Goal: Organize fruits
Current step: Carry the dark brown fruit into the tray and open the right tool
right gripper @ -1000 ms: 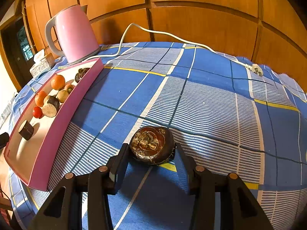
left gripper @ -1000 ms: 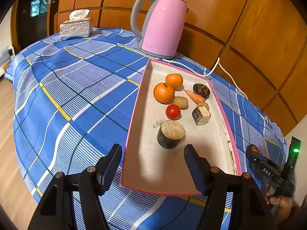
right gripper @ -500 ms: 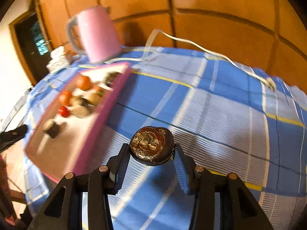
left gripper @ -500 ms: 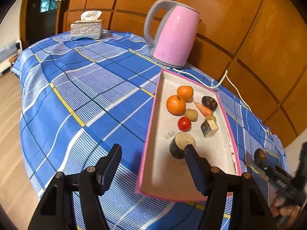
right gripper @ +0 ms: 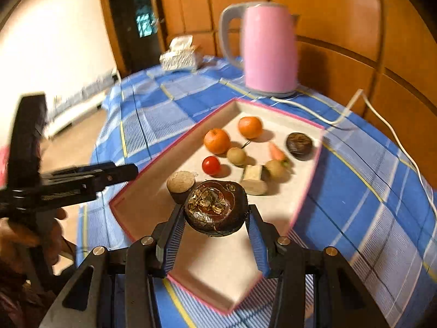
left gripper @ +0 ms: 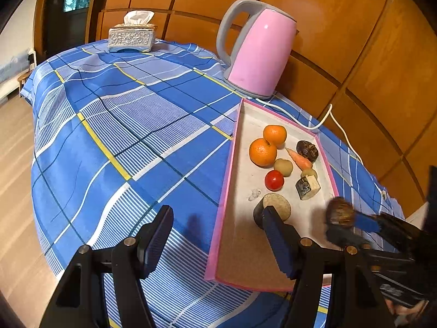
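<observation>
**Last dark fruit carried over the tray**

The right tool [right gripper: 215, 235] is clenched on a dark, round fruit [right gripper: 216, 207] and holds it in the air above the near, bare end of the pink tray [right gripper: 307, 188]. The left tool [left gripper: 218, 235] hangs released with nothing between its fingers, over the blue checked surface [left gripper: 114, 125] just beside the tray's left wall.

Most of the work looks done: two oranges [left gripper: 262, 151], a tomato [left gripper: 274, 180], a carrot [left gripper: 299, 159], a second dark fruit [left gripper: 307, 150] and several cut pieces already lie in the tray. No loose fruit shows on the cloth. What remains is setting this one down.

A cut stump [right gripper: 180, 184] sits just ahead of the held fruit, so the open floor nearer the tool seems safest. The kettle [left gripper: 259, 52], its cord [right gripper: 382, 120] and the tissue box [left gripper: 132, 37] stand well apart.
</observation>
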`<state>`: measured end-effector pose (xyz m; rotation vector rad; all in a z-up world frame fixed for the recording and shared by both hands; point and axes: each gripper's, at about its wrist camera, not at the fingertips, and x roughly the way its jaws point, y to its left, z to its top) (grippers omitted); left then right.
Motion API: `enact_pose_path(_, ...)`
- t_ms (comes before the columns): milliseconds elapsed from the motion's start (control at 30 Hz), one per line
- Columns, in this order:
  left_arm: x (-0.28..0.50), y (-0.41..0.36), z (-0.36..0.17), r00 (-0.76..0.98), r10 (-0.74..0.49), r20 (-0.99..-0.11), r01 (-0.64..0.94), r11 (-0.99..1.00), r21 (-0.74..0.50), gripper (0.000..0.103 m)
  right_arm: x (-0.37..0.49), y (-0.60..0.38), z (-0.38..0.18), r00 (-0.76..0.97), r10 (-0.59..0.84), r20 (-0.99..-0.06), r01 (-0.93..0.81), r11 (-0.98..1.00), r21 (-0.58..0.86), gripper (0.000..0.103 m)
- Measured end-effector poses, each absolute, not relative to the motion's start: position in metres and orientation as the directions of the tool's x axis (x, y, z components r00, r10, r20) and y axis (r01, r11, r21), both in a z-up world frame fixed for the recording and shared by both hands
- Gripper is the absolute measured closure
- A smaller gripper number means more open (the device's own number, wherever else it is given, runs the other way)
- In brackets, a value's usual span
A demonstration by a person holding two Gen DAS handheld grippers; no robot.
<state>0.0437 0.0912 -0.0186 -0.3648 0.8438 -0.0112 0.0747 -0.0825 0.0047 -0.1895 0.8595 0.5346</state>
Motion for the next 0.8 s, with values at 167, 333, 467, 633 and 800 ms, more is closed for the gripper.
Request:
enact_pose_path(167,0.045,0.093,-0.022,0.659,-0.151,-0.737,-0.141,0.937,-0.319,0.035,0.098,-0.057,-0.023,0.458,0.328,-0.827,-0.547,0.836,0.029,0.057)
enact_pose_path(333,0.047,0.092,-0.026,0.651,-0.152,-0.744,-0.14,0.939,-0.313,0.035,0.113,-0.056,-0.038,0.435,0.307,-0.847,-0.51,0.859,0.049,0.053)
enact_pose_path(467,0.047,0.089,-0.027,0.645,-0.155,-0.749,-0.134,0.941,-0.31,0.035,0.113,-0.063,-0.037,0.444,0.319,-0.837,-0.487,0.87,0.074,0.043)
enact_pose_path(633,0.045,0.085,-0.026,0.645,-0.153,-0.749,-0.126,0.945,-0.301,0.035,0.107,-0.069,-0.031,0.459,0.319,-0.829,-0.47,0.879,0.079,0.043)
enact_pose_path(800,0.042,0.084,-0.023,0.649,-0.149,-0.746,-0.122,0.947,-0.296,0.033,0.099,-0.073,-0.021,0.486,0.335,-0.807,-0.451,0.887,0.097,0.043)
